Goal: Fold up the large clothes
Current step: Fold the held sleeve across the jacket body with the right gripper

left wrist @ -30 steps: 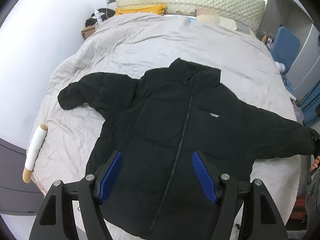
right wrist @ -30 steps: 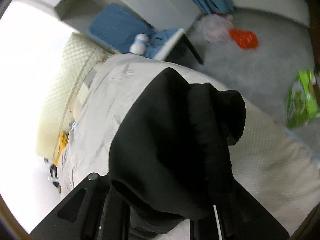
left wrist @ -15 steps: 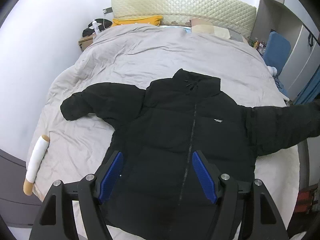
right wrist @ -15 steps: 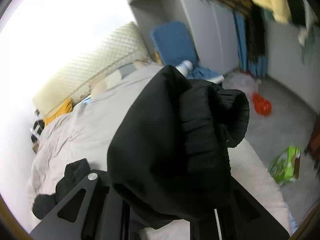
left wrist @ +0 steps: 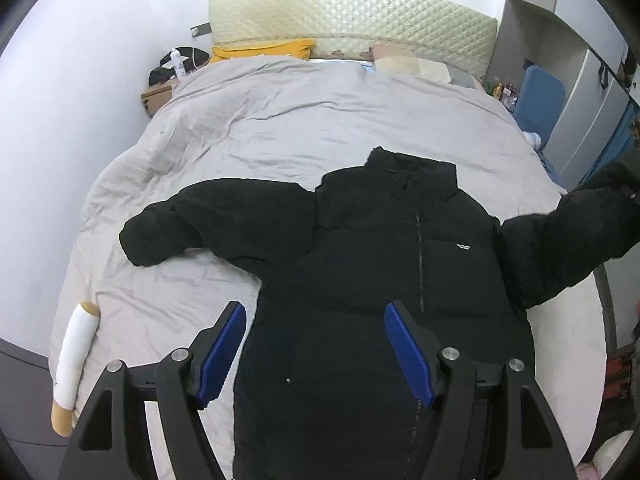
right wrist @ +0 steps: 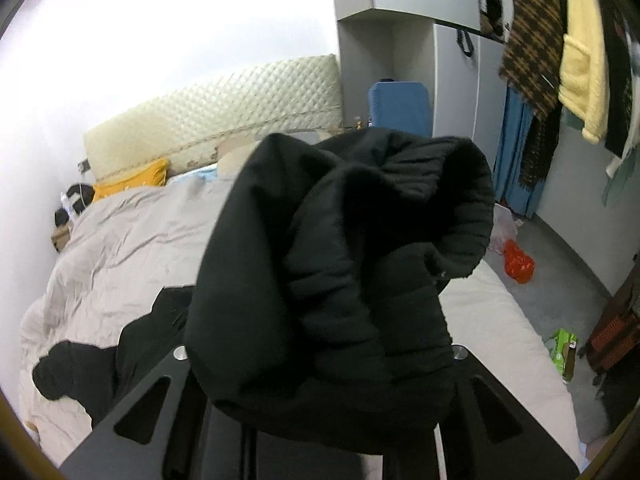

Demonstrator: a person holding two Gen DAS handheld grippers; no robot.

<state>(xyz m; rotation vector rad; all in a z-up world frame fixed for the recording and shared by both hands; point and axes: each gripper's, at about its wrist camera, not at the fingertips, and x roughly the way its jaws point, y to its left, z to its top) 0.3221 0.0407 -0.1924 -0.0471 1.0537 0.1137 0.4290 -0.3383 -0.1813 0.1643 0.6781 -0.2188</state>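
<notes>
at the far left a white roll (left wrist: 74, 360) lies on the edge of the bed (left wrist: 304, 120), well apart from the black puffer jacket (left wrist: 360, 280). the jacket lies front up and zipped across the near half of the grey cover, collar pointing toward the headboard (left wrist: 352, 12). its left sleeve (left wrist: 192, 224) rests flat on the cover, bent, cuff near the bed's left side.

the left gripper (left wrist: 316, 344) hangs over the jacket's lower body with its blue fingers (left wrist: 408, 352) spread wide and nothing between them.

further right, the other sleeve (left wrist: 568, 232) is lifted off the bed and stretched out past the edge. the right gripper (right wrist: 320, 420) holds its cuff end (right wrist: 344, 272); the bunched fabric hides the fingertips completely. its jaws have just been opening a little, yet the sleeve sits draped and gathered between them, so it looks pinched.

the jacket looks soft, thick and springy, light for its bulk, with a smooth shell that may slide on the cover. padded sleeves tend to puff back open, so a fold likely needs pressing down. good holds, i'd judge, are the ribbed cuffs, the hem corners and the shoulder seams, where the fabric bunches into something a narrow pinch can keep. the free gripper could pin the body near the shoulder.
</notes>
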